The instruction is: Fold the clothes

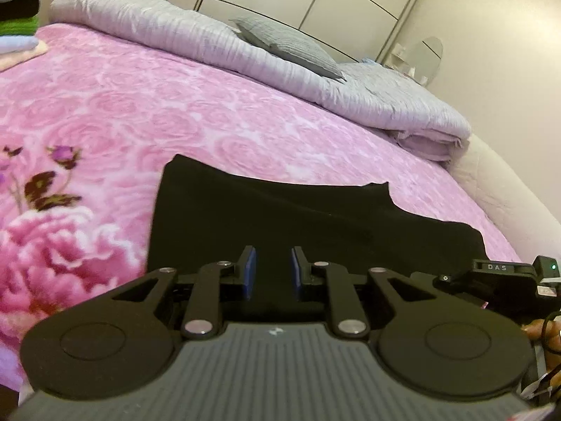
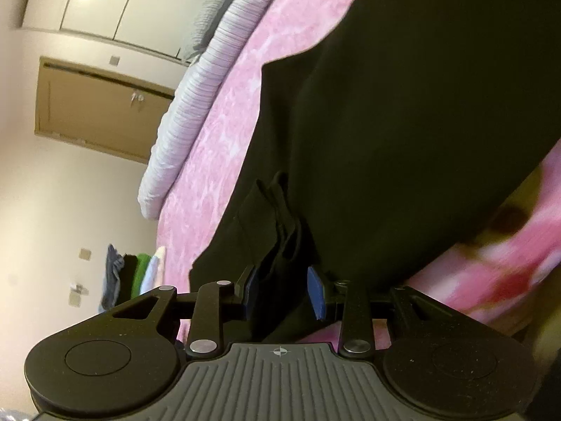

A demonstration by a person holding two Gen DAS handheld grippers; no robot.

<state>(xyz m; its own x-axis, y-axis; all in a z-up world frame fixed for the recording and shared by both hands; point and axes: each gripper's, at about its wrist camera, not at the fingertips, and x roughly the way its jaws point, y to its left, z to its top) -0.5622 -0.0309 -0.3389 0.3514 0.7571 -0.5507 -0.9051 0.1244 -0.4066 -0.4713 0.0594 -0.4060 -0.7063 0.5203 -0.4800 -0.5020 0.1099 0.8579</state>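
The left gripper hovers with its blue pads spread, empty, over the near edge of the black garment. The right gripper is also spread, with bunched black cloth between its pads but not pinched. The garment lies flat on the pink floral blanket, well apart from the stack of folded clothes.

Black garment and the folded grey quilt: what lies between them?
Only bare pink floral blanket between the black garment and grey quilt, in the left wrist view.

The left gripper is level, its fingers parted with a gap between. The right gripper is rolled sideways, fingers apart, toward twelve o'clock.
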